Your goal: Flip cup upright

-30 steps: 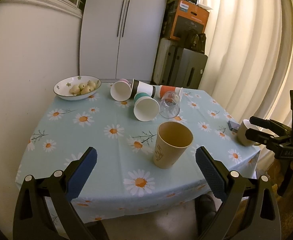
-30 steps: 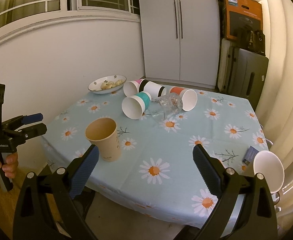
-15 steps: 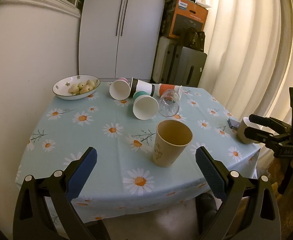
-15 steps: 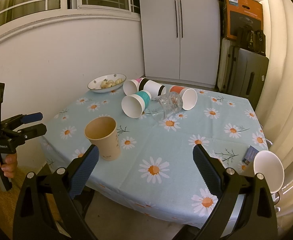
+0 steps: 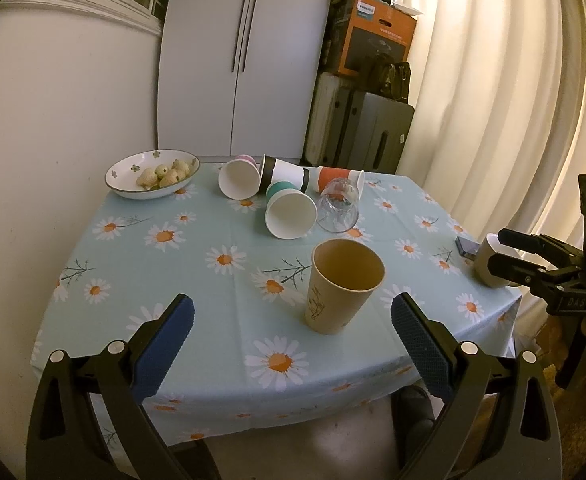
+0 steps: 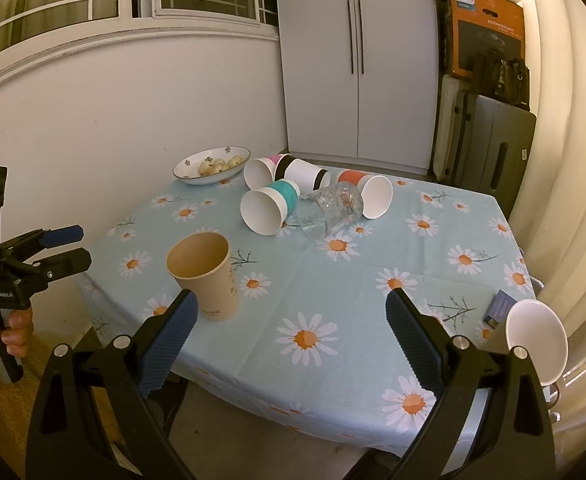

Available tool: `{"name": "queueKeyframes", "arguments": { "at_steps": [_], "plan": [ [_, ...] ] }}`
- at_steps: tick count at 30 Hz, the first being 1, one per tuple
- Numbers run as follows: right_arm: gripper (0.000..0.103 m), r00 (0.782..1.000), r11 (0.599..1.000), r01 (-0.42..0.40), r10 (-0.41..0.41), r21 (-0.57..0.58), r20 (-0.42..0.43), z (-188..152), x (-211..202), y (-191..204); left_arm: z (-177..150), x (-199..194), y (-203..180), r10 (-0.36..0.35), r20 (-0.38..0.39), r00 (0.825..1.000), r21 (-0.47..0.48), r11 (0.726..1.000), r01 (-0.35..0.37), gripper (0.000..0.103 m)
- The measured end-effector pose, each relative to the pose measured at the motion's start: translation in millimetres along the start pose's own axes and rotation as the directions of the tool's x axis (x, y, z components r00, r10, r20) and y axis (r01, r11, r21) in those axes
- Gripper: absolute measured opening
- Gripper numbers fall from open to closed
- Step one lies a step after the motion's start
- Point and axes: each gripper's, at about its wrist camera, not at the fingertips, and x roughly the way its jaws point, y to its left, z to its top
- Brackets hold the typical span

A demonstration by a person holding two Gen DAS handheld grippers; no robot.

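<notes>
Standing up straight near the front edge of the table (image 5: pixel 197 268) is the brown paper cup (image 5: pixel 343 286), mouth up, with nothing touching it. The left gripper (image 5: pixel 292 320) is held low in front of the table, its two blue fingers spread wide apart and holding nothing. The right gripper (image 6: pixel 289 318) is also low at the table's edge, fingers wide apart and holding nothing. Further back, four paper cups (image 5: pixel 291 210) and a clear glass (image 5: pixel 339 210) lie on their sides, beside a bowl (image 5: pixel 152 174).
</notes>
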Motion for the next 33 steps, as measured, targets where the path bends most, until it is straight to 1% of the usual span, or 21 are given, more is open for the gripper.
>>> {"name": "queueKeyframes", "arguments": {
  "at_steps": [33],
  "plan": [
    [0.094,1.0,1.0,0.002,-0.002,0.003,-0.013,0.1,0.7,-0.6,-3.2,3.8,-5.6,0.003,-0.011,1.0,0.02,1.0,-0.003,0.096]
  ]
}}
